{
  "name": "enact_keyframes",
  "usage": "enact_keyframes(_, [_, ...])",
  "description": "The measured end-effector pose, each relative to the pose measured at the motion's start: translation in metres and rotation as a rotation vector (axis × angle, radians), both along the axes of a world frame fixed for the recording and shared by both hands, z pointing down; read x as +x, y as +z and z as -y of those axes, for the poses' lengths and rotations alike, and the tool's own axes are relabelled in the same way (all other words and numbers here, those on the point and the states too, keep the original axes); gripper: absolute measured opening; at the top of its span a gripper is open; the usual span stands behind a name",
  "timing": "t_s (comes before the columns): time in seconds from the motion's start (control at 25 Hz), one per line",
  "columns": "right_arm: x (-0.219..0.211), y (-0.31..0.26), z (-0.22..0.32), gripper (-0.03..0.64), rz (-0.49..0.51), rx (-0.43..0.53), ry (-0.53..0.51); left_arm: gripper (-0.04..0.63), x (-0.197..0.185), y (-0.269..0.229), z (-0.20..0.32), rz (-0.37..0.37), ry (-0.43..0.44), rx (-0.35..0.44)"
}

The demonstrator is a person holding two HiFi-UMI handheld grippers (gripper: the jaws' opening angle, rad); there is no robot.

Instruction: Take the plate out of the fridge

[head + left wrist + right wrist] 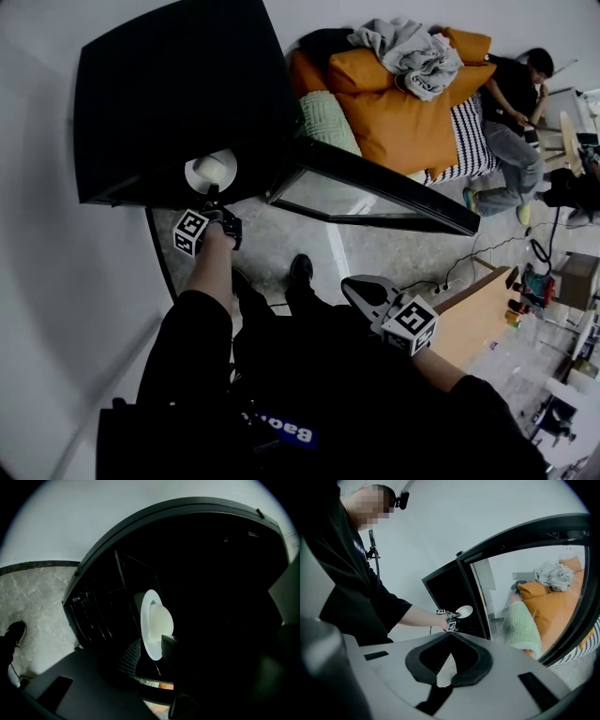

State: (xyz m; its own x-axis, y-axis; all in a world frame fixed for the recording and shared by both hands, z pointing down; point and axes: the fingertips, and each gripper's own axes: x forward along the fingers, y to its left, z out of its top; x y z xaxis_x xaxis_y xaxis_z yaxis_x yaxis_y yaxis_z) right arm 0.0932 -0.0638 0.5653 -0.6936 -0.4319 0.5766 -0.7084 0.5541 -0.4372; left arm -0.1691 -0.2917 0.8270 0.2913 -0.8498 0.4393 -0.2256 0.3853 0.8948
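Left gripper [150, 652] clamps plate [157, 619] rim at fridge [220, 564].

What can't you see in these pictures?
- Inside the fridge: in the left gripper view it is too dark to show what is on the shelves.
- Top of the plate: the left gripper view shows it side-on, held by the left gripper. In the head view it is too small and bright.
- Things on the table: in the head view they are tiny and near the edge.
- Sofa: in the right gripper view the door frame cuts it off.
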Motion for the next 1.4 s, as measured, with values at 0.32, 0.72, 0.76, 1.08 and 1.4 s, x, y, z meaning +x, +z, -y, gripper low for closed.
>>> enact_keyframes(0.32, [0.003, 0.005, 0.002, -0.003, -0.024, -0.042, 0.000, 0.063, 0.000, 0.009, -0.001, -0.054, -0.054, -0.040])
enact_keyframes(0.72, [0.002, 0.007, -0.001, -0.003, -0.033, -0.066, -0.016, 0.023, -0.003, 0.006, -0.002, -0.167, -0.134, 0.000])
enact_keyframes(0.76, [0.002, 0.007, -0.001, -0.003, -0.035, -0.064, -0.018, 0.021, -0.003, 0.004, -0.003, -0.170, -0.138, 0.011])
enact_keyframes(1.08, [0.002, 0.006, -0.004, -0.003, -0.040, -0.039, -0.027, 0.017, -0.004, -0.005, -0.017, -0.171, -0.153, 0.084])
enact_keyframes(1.4, [-0.002, 0.004, -0.011, -0.003, -0.037, -0.028, -0.037, 0.017, -0.010, -0.017, -0.036, -0.156, -0.102, 0.144])
